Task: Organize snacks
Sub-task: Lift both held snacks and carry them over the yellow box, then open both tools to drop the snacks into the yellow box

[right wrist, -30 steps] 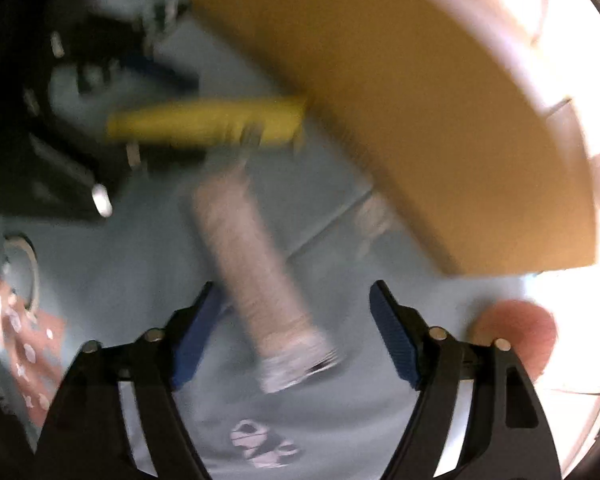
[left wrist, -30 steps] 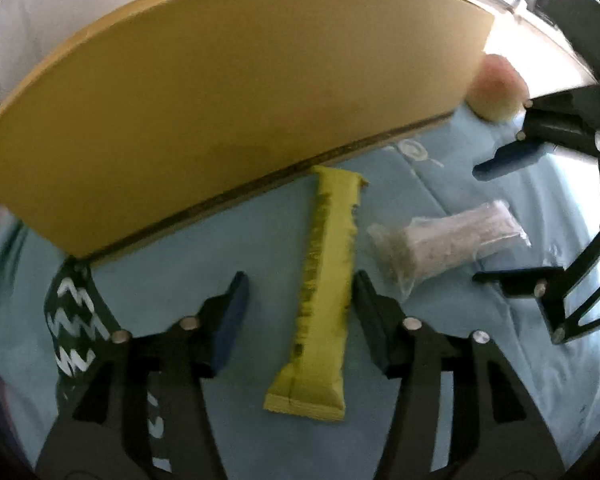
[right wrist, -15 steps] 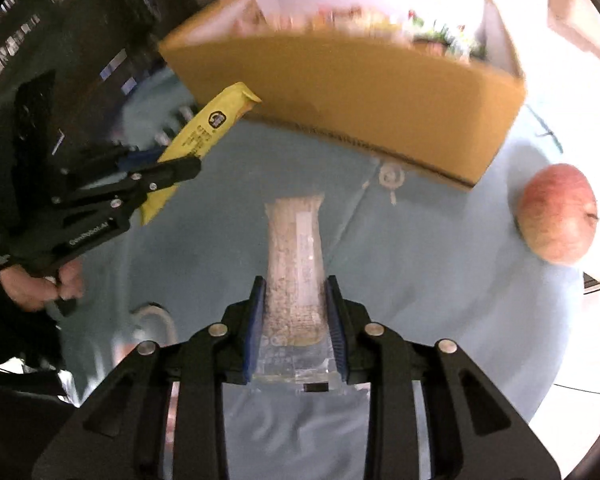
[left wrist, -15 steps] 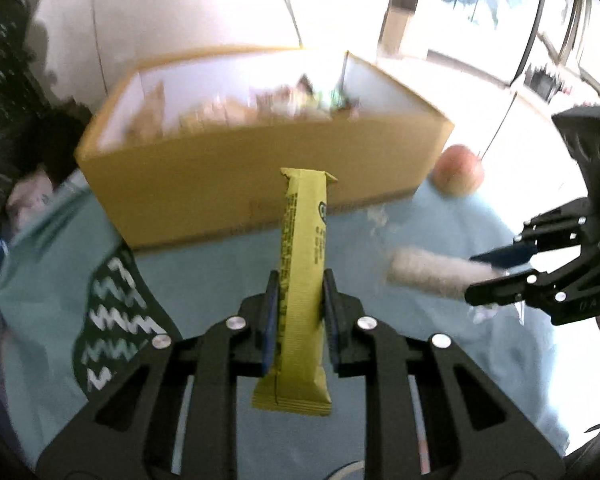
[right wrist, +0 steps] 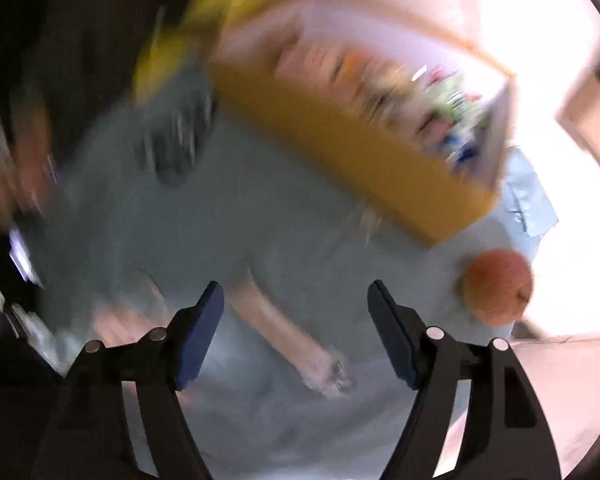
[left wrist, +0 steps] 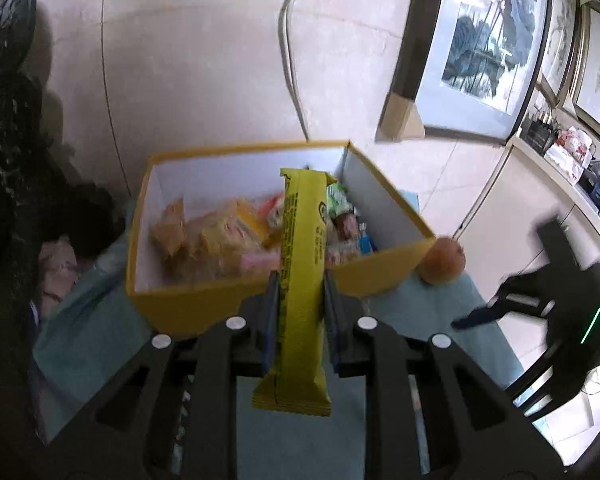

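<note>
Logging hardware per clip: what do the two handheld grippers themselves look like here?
Both match. The left gripper and right gripper have matte black linkage arms with cut-out slots, round silver pivot pins, and flat dark-blue pads on the fingers. In the left wrist view, the right unit's black body shows a thin green light strip. No cables or sleeves are visible.

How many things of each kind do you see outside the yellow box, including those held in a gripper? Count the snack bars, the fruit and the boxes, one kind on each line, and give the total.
Snack bars: 2, the yellow bar in the left gripper and the pale bar lying loose under the open right gripper
Fruit: 1, the apple
Boxes: 1, the yellow box
Total: 4
</note>
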`<state>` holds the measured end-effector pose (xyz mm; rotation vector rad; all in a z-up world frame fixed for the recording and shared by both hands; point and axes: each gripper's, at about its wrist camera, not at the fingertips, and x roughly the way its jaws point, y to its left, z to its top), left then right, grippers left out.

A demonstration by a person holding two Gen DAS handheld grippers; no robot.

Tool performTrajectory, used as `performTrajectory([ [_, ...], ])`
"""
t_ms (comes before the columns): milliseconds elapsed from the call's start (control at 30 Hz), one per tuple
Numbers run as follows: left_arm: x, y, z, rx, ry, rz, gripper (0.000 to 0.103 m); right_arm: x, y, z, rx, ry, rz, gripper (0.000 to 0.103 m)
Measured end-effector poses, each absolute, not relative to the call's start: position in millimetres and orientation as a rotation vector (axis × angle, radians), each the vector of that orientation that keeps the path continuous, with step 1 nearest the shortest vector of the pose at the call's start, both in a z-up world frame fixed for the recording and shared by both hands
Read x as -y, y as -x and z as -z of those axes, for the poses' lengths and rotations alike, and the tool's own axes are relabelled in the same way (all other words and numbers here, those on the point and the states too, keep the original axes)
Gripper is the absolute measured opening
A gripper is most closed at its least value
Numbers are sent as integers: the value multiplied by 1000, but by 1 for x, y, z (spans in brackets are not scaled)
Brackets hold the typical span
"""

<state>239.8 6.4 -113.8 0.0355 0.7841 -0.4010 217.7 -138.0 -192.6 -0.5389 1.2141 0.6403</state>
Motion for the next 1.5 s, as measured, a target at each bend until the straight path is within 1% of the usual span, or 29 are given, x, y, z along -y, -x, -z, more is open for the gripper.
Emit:
performTrajectory([
  [100,-12,-232,132,-826,-30,394,20,120,-191,255,-1208,773,-641,75],
  [133,-14,-229,138,-833,-27,388,20,119,-189,262,-1183,786,-630,79],
  [167,-15,-228,140,-837,-23,384,20,120,-191,260,-1142,752,-616,81],
  [200,-17,-227,141,-840,-19,378,20,123,-195,262,-1182,716,-608,77],
  [233,-18,-227,141,-842,-17,374,20,131,-206,263,-1268,574,-610,63],
  [267,-20,-227,141,-842,-17,371,20,139,-212,263,-1331,464,-619,53],
  [300,-22,-228,139,-841,-12,365,20,140,-211,261,-1328,470,-613,37],
  [333,-24,-229,139,-839,-5,360,20,142,-210,260,-1339,462,-621,29],
  [433,-28,-230,136,-830,7,352,20,155,-206,249,-1333,358,-605,29],
  [500,-28,-229,134,-820,12,351,20,167,-205,233,-1310,235,-600,29],
  [567,-28,-230,131,-813,12,352,20,172,-205,214,-1273,182,-609,29],
  [700,-25,-238,112,-779,18,355,20,174,-218,161,-1157,159,-612,29],
  [800,-17,-253,89,-740,-15,353,20,173,-244,102,-1037,158,-585,29],
  [933,-8,-283,56,-705,-41,338,20,170,-281,45,-930,180,-522,29],
  [1067,3,-315,30,-676,-92,304,21,162,-314,15,-866,203,-451,29],
  [1100,5,-324,29,-681,-97,285,29,162,-325,11,-858,209,-418,29],
  [1133,6,-334,30,-690,-98,268,44,163,-339,10,-853,211,-394,30],
  [1167,7,-349,34,-715,-100,233,92,164,-348,10,-855,202,-369,47],
  [1200,6,-358,39,-732,-102,195,101,167,-356,15,-870,201,-334,60],
  [1233,5,-364,43,-748,-106,166,101,169,-363,19,-870,204,-281,68],
  [1300,1,-371,51,-781,-101,140,101,182,-363,19,-868,175,-260,69],
  [1500,-10,-351,59,-773,-82,150,101,202,-340,35,-902,118,-284,69],
])
